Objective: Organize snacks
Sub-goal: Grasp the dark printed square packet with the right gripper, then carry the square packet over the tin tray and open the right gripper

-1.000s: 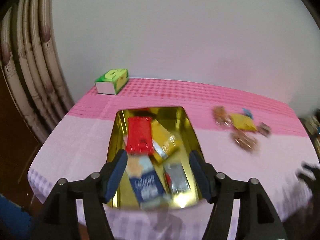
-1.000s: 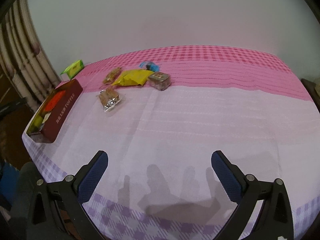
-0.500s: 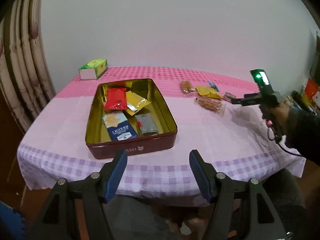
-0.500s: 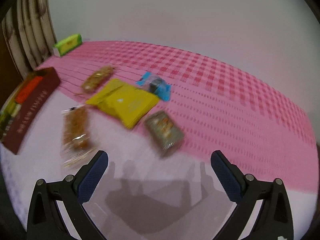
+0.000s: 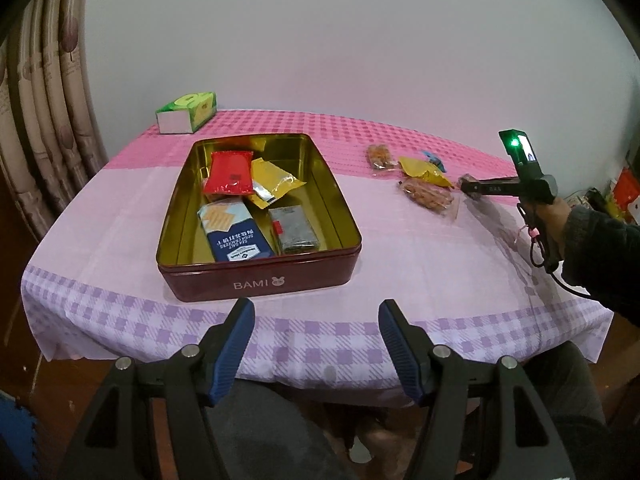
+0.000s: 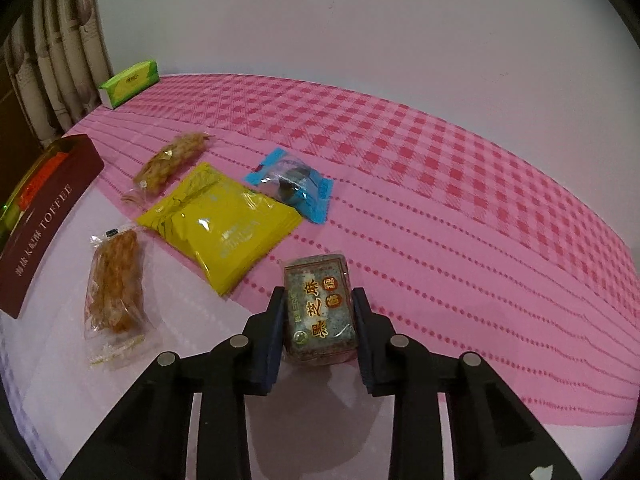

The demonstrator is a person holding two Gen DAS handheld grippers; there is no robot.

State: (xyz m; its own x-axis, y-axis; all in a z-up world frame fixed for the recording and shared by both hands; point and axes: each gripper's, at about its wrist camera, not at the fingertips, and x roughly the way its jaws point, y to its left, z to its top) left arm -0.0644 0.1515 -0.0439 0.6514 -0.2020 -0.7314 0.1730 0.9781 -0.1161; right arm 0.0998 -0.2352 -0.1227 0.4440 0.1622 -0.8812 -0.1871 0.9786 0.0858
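With the right gripper pinched on the small brown snack block lying on the counter between its pads, a straight lift was judged best before carrying it left to the red tin, clear of the yellow packet just ahead-left.

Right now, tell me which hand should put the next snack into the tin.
Right. Its gripper has its jaws shut on the grey sesame snack. The left gripper hangs open and empty off the table edge, in front of the red tin.
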